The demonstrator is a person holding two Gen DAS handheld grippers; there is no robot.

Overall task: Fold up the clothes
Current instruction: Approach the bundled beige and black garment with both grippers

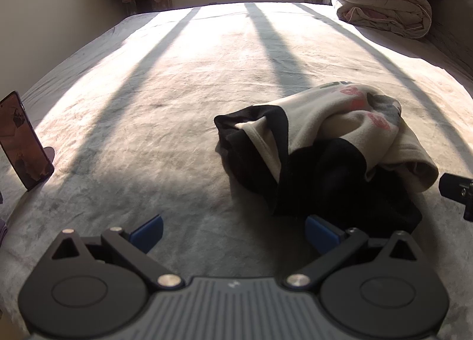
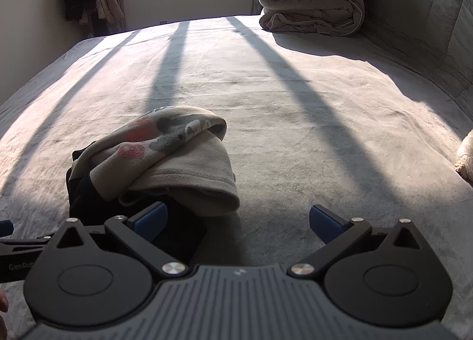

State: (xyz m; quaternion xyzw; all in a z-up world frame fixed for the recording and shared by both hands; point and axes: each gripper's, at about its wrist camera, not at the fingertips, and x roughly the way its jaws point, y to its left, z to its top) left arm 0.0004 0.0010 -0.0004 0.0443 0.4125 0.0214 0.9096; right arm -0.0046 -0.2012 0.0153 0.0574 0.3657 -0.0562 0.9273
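Left claw (image 1: 233, 232) hangs low over the bed (image 1: 165, 97), blue fingers spread wide with nothing between them. Right claw (image 2: 238, 221) matches it: released, gaping, empty, just off the bedcover.

Out from the claws sits the garment (image 1: 331, 136), a cream top with black trim and a pink-and-grey print, bunched in a loose heap on the bed. Not flat, not squared: cream layers flop over a dark mass underneath, and a black-edged opening gapes on the heap's far-left side in the left view.

Here is the relation that matters. From the left claw, the garment lies ahead and to the right, its dark near edge almost at the right-hand blue finger (image 1: 320, 235). From the right claw, the garment (image 2: 165, 162) lies ahead and to the left, dark cloth right behind the left-hand blue finger (image 2: 150, 220). So the heap sits between the two claws, close to both, neither clearly nearer. Its long axis seems to run from near the claws away across the bed, though the crumpling blurs that.

Beyond the garment: sunlit bedcover crossed by shadow bars, a phone (image 1: 20, 139) propped well left of the garment, and folded quilts (image 2: 310, 6) stacked far past it near the window.

As it lies, I judge the garment needs spreading before any clean fold.
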